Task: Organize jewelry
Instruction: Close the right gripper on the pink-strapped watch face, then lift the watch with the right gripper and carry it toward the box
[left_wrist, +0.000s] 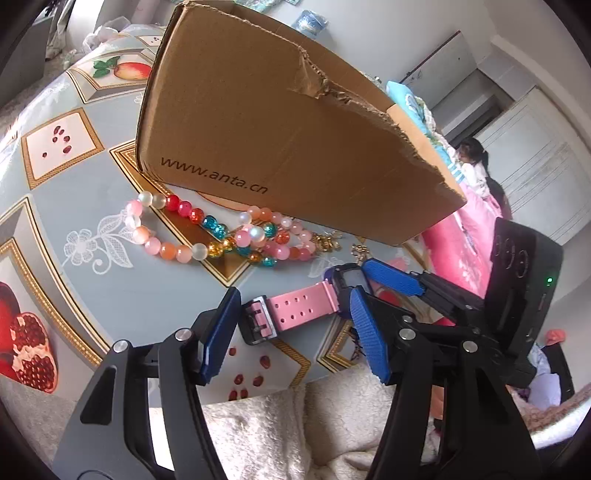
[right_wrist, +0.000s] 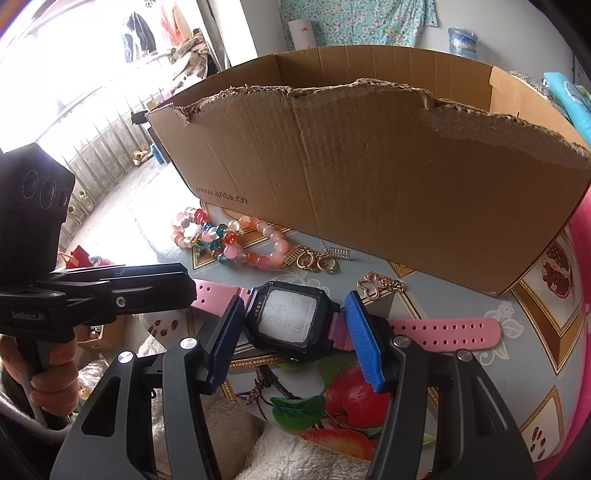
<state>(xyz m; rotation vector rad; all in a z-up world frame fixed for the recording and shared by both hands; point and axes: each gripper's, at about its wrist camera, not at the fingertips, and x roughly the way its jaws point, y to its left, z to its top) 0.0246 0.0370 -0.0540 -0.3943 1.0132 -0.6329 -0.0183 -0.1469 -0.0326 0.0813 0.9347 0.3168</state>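
A digital watch (right_wrist: 288, 319) with a black case and pink straps (left_wrist: 303, 306) lies flat on the fruit-print tablecloth (left_wrist: 74, 184). My right gripper (right_wrist: 294, 299) is shut on the watch case, one blue pad on each side; in the left wrist view the right gripper (left_wrist: 354, 280) comes in from the right. My left gripper (left_wrist: 294, 295) straddles the buckle strap, and I see no pad pressing on it. From the right wrist view the left gripper (right_wrist: 188, 291) reaches over that strap from the left. Beaded bracelets (left_wrist: 207, 229) and gold pieces (right_wrist: 317, 260) lie just beyond.
An open cardboard box (right_wrist: 369, 184) with a torn rim stands right behind the jewelry. A rose-gold charm (right_wrist: 376, 284) lies by its corner. A white fluffy cloth (left_wrist: 277, 424) hangs at the near table edge. A hand (right_wrist: 48, 369) holds the left gripper's handle. People (left_wrist: 476, 166) are far right.
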